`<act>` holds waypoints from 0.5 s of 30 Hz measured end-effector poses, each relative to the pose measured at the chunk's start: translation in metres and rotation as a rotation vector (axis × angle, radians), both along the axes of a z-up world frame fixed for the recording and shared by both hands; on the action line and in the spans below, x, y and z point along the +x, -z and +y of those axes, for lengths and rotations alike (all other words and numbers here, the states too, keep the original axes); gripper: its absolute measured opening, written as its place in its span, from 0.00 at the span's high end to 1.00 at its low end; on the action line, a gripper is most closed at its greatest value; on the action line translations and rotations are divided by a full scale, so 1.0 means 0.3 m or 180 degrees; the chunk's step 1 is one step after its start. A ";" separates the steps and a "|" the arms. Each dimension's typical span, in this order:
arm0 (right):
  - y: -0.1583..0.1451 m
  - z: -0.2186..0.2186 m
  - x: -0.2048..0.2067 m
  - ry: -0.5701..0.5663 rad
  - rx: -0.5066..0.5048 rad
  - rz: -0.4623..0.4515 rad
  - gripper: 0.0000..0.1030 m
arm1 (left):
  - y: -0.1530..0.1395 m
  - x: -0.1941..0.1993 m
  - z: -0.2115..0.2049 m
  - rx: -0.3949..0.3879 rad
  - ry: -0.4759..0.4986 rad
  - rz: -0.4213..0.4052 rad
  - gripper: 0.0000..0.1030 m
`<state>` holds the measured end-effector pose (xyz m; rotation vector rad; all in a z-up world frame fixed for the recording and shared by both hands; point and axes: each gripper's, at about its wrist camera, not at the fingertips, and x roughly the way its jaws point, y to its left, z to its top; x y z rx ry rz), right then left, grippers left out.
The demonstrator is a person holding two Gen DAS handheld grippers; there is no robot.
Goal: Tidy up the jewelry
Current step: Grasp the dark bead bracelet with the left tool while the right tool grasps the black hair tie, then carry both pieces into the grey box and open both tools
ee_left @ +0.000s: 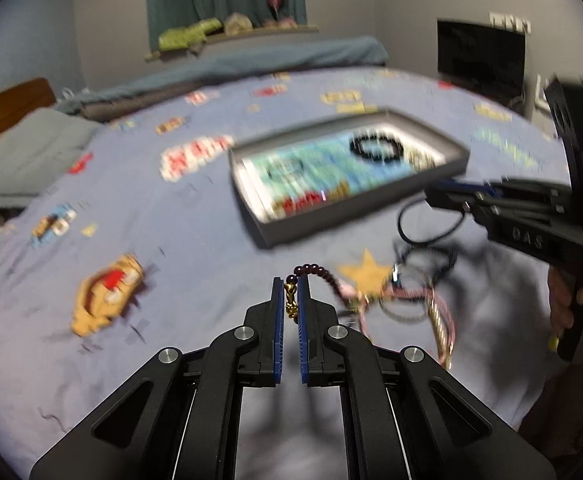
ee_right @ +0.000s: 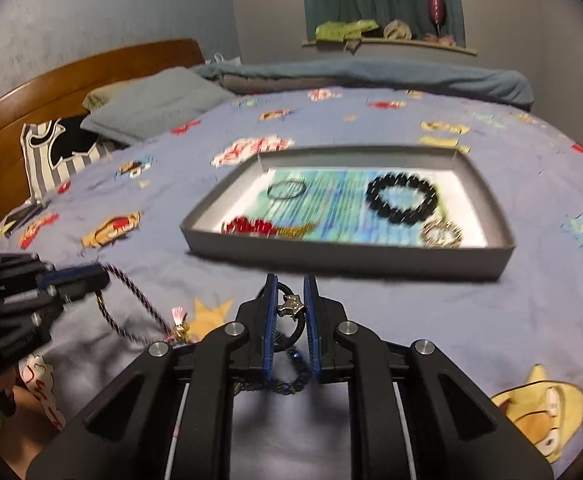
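In the left wrist view my left gripper (ee_left: 290, 300) is shut on a dark maroon bead bracelet (ee_left: 317, 271), and its gold charm sits between the blue pads. The strand trails right into a pile of cords and bracelets (ee_left: 431, 304) on the bedspread. My right gripper (ee_right: 290, 304) is shut on a black cord bracelet (ee_right: 296, 330) at its silver star charm. A blue chain (ee_right: 291, 384) lies under it. Beyond both stands a grey tray (ee_right: 347, 258) holding a black bead bracelet (ee_right: 401, 198), a thin bangle (ee_right: 286, 190), red beads (ee_right: 247, 226) and a gold piece (ee_right: 441, 234).
Everything rests on a blue cartoon-print bedspread (ee_right: 411, 320). Pillows (ee_right: 155, 104) and a wooden headboard (ee_right: 71, 72) lie far left, with a rolled blanket (ee_right: 371, 72) along the back. A dark screen (ee_left: 481, 56) stands at the right. A person's hand (ee_left: 567, 300) holds the right gripper's handle.
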<state>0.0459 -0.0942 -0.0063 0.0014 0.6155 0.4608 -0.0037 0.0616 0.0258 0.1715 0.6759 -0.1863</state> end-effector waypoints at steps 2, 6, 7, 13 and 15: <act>-0.031 -0.017 -0.006 0.0049 -0.0022 -0.0097 0.87 | -0.047 0.005 0.002 -0.0017 -0.0022 -0.0119 0.93; -0.108 -0.056 -0.002 0.0177 -0.0035 -0.0329 0.87 | -0.125 0.034 0.003 -0.0018 -0.0055 -0.0316 0.93; -0.128 -0.066 0.008 0.0205 -0.0031 -0.0371 0.87 | -0.147 0.047 0.004 -0.0026 -0.0058 -0.0363 0.93; -0.202 -0.112 0.087 0.0307 0.0019 -0.0498 0.87 | -0.262 0.161 -0.012 -0.0233 -0.0059 -0.0521 0.93; -0.213 -0.117 0.133 0.0319 0.0020 -0.0507 0.87 | -0.275 0.213 -0.030 -0.0270 -0.0043 -0.0520 0.93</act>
